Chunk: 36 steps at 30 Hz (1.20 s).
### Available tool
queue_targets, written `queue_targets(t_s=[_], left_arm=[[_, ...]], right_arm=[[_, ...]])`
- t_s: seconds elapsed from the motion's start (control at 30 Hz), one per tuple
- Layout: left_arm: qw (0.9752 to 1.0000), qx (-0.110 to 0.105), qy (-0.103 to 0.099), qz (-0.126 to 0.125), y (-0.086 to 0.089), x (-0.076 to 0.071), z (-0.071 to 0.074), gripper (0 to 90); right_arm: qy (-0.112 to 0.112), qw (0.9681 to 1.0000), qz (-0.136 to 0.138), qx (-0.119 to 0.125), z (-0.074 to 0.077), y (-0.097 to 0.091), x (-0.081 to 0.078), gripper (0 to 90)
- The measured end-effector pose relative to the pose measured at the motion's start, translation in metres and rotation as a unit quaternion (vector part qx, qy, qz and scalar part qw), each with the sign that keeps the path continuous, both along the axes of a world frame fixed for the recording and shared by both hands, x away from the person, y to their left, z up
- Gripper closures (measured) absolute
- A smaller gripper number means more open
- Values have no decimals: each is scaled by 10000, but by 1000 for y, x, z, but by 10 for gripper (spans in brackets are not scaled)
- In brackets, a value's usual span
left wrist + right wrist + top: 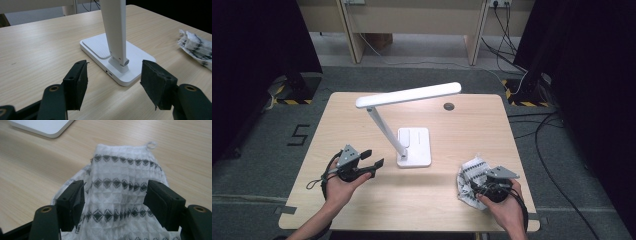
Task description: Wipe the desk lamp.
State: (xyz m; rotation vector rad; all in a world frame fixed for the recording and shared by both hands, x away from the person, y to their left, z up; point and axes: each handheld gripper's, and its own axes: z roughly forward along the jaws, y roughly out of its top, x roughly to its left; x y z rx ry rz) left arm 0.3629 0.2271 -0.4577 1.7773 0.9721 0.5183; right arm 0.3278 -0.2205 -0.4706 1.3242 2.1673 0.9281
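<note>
the cloth [471, 181] lies crumpled at the desk [362, 205] front right edge, under your right gripper [115, 202], whose jaws stand open around it. treat it as light, limp and non-fragile; pinch a raised fold. left gripper [113, 85] open, empty.

Grey carpet floor [272, 150] (cables trailing); black curtains [257, 40].

Wide-spread tongs [115, 202] over patterned white cloth [122, 177] on wooden table [37, 162]
</note>
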Motion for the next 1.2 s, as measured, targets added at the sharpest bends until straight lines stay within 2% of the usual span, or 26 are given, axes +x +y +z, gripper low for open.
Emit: queue_targets(t_s=[0.1, 0.23, 0.27, 0.3, 0.33, 0.4, 0.47, 0.5, 0.6, 0.63, 0.67, 0.7, 0.73, 0.93, 1.0, 1.03, 1.1, 1.2], left_arm=[[10000, 6, -3, -54, -2, 0, 0, 378], [9999, 25, 11, -98, -2, -2, 0, 377], [9999, 20, 14, -103, -1, -3, 0, 377], [9999, 25, 3, -107, -1, -3, 0, 377], [9999, 19, 6, -109, 0, -4, 0, 377], [9999, 24, -13, -114, 0, -4, 1, 376], [9999, 21, -16, -123, 0, -5, 1, 375], [9999, 26, -14, -132, 0, -5, 1, 374], [9999, 30, -8, -140, -1, -5, 1, 373], [9999, 30, -8, -140, -1, -5, 1, 373], [9999, 37, -7, -144, -1, -5, 1, 373], [9999, 46, 2, -144, -2, -5, 1, 373], [9999, 43, 2, -162, -3, -5, 1, 372], [9995, 82, 39, -311, -10, -7, -1, 371], [9992, 103, 58, -385, -11, -7, -1, 369], [9990, 86, 78, -429, -12, -7, 0, 369], [9987, 55, 98, -495, -15, -7, 2, 369], [9981, 28, 140, -599, -21, -6, 5, 365]], right_arm=[[34, 10000, 70, 30, -2, 1, 1, 304], [142, 9998, 165, -47, -9, 3, 4, 289], [201, 9996, 167, -85, -12, 4, 5, 285], [298, 9991, 162, -236, -18, 5, 7, 285], [298, 9991, 162, -236, -18, 5, 7, 285], [508, 9981, 104, -320, -26, 5, 8, 294], [586, 9978, 92, -306, -29, 4, 8, 296], [585, 9981, 31, -170, -32, 4, 8, 306], [548, 9984, -59, -125, -32, 3, 7, 406], [548, 9984, -59, -125, -32, 3, 7, 406], [528, 9985, -57, -107, -31, 2, 7, 472], [528, 9985, -57, -107, -31, 2, 7, 472], [523, 9985, -54, -125, -31, 4, 7, 550], [540, 9984, 26, -137, -29, 11, 9, 757], [525, 9985, 52, -178, -29, 13, 9, 777], [502, 9982, 105, -302, -28, 17, 10, 792], [483, 9981, 152, -361, -27, 19, 10, 796], [303, 9982, 318, -410, -23, 33, 9, 801]])
